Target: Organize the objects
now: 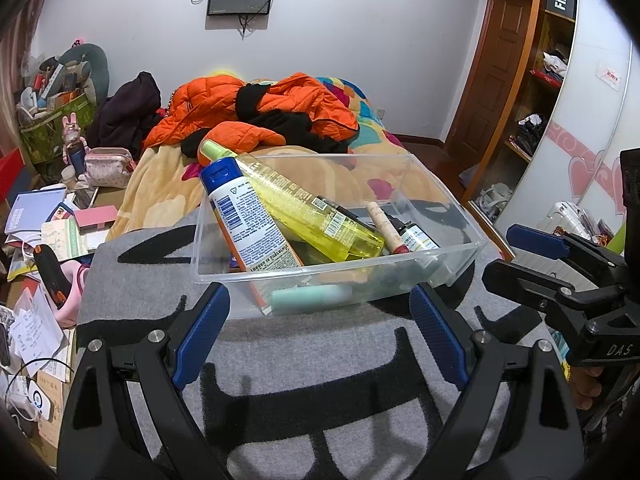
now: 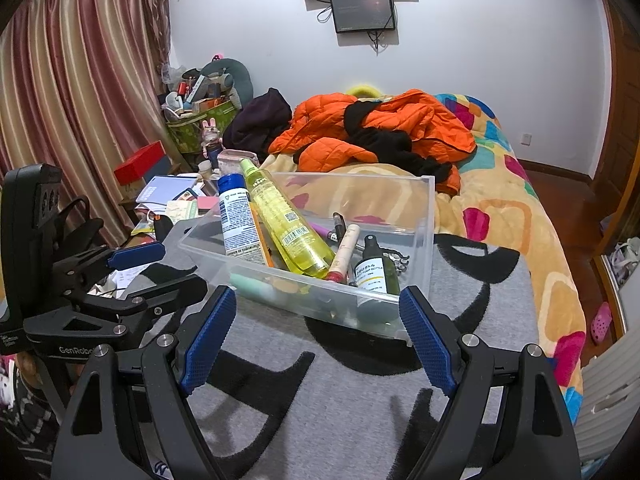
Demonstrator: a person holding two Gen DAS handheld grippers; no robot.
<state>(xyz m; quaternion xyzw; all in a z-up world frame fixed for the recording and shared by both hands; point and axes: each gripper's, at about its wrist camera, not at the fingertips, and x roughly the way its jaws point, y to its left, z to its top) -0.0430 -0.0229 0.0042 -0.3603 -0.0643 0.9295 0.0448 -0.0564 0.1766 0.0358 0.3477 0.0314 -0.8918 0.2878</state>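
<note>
A clear plastic bin sits on a grey blanket with black markings on the bed. It holds a blue-capped white tube, a yellow bottle, a beige tube, a small dark bottle with a white label and a mint tube. My left gripper is open and empty just before the bin's near wall. My right gripper is open and empty at the bin's near corner. Each gripper shows in the other's view.
An orange jacket and dark clothes lie behind the bin on a colourful blanket. A cluttered side table with papers and boxes stands left of the bed. A wardrobe stands at the right.
</note>
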